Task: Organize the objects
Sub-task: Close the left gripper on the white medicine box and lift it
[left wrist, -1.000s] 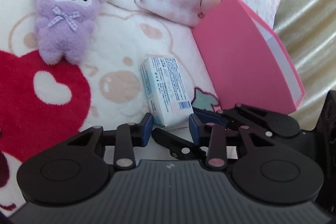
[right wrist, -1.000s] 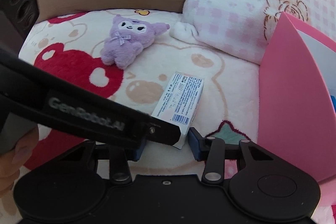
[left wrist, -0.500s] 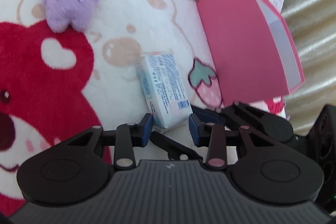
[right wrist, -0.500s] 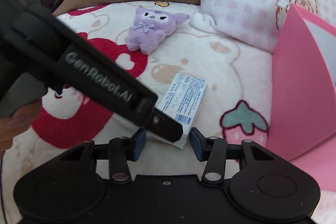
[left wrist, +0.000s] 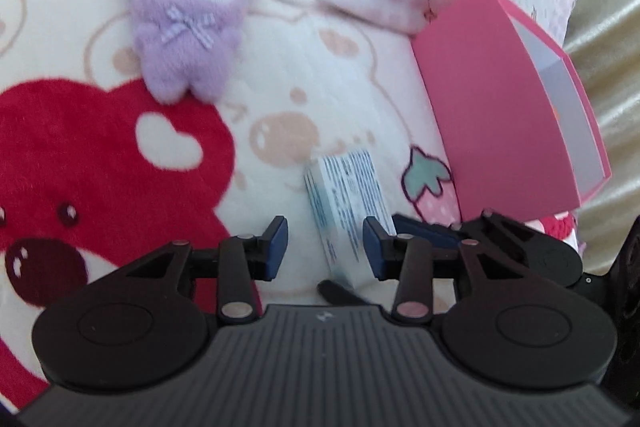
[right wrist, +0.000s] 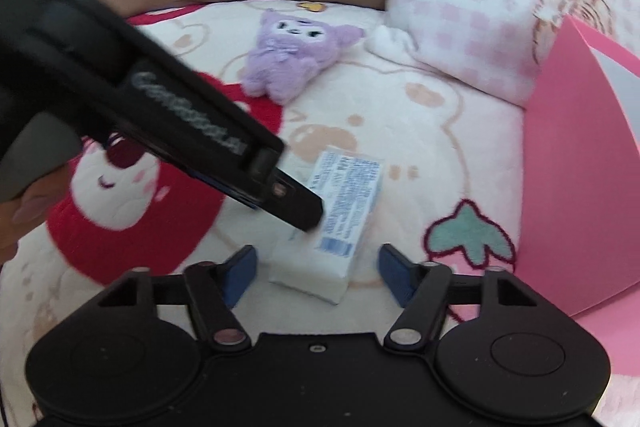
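Both tongs, left (left wrist: 324, 247) and right (right wrist: 316, 269), are opening around the tissue pack (right wrist: 340, 211), pads clear; one should grip it squarely before moving to the pink box (right wrist: 576, 163)

On the blanket (right wrist: 400, 131), the packet (right wrist: 340, 211) lies between plush toy (right wrist: 288, 63) and box (right wrist: 580, 187).

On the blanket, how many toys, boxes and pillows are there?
Purple plush toy: 1
Small white-and-blue box: 1
Big pink box: 1
Pink checked pillow: 1
Total: 4
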The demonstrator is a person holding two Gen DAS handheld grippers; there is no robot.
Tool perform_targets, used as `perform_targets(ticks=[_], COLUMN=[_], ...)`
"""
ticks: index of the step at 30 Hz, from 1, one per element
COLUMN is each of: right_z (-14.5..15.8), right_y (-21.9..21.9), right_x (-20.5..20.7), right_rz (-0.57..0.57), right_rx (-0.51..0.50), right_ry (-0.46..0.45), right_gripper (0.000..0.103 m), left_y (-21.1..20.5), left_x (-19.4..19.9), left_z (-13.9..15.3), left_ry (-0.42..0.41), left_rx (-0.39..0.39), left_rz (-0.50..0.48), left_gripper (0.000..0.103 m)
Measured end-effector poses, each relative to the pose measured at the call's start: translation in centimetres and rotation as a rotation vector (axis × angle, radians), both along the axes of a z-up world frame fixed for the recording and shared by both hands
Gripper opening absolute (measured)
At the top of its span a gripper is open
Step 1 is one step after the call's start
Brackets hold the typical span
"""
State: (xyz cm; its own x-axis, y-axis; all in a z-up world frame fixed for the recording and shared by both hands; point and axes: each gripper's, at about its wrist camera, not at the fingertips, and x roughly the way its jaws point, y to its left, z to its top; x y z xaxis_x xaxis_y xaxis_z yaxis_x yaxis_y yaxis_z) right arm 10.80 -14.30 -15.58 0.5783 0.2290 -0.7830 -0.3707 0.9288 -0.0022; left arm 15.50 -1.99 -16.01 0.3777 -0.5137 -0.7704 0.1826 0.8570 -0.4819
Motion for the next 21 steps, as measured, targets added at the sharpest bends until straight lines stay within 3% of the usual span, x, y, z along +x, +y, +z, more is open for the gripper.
perform_targets(ticks=[2,4,9,14,17,21], right_z=[-0.4,-0.4,-0.3,-0.3,-0.4,-0.6], right_y=[-0.2,-0.2,0.0,0.1,-0.7,-1.3], right_x=[0.3,0.2,0.0,-0.1,-0.3,-1.1], right_rz=[-0.016,-0.019,-0.014,-0.02,-0.062,-0.058], right_rx=[-0.009,-0.016,-0.016,-0.007,0.051,0.072], right_ry=[0.007,-0.005,-0.012,-0.013,0.011,-0.006], right_gripper=[0.062,0.06,0.05,0.05,0.049,0.047], left_y=[0.0,-0.2,0.1,-0.5,-1.3,-1.8], left_x=[0.0,0.0,0.2,0.1,-0.4,-0.8], left_z=[-0.3,-0.2,-0.4,-1.2,-1.4,-1.0], left_ry=[-0.029,-0.059,-0.045,0.022,0.015,-0.002], left_rx=[0.067,0.098,0.046,-0.092,-0.071,-0.044], left_rz=[0.053,0.047,0.057,0.002,0.027,0.012], left_gripper=[0.041,0.041,0.038,0.038,0.041,0.034])
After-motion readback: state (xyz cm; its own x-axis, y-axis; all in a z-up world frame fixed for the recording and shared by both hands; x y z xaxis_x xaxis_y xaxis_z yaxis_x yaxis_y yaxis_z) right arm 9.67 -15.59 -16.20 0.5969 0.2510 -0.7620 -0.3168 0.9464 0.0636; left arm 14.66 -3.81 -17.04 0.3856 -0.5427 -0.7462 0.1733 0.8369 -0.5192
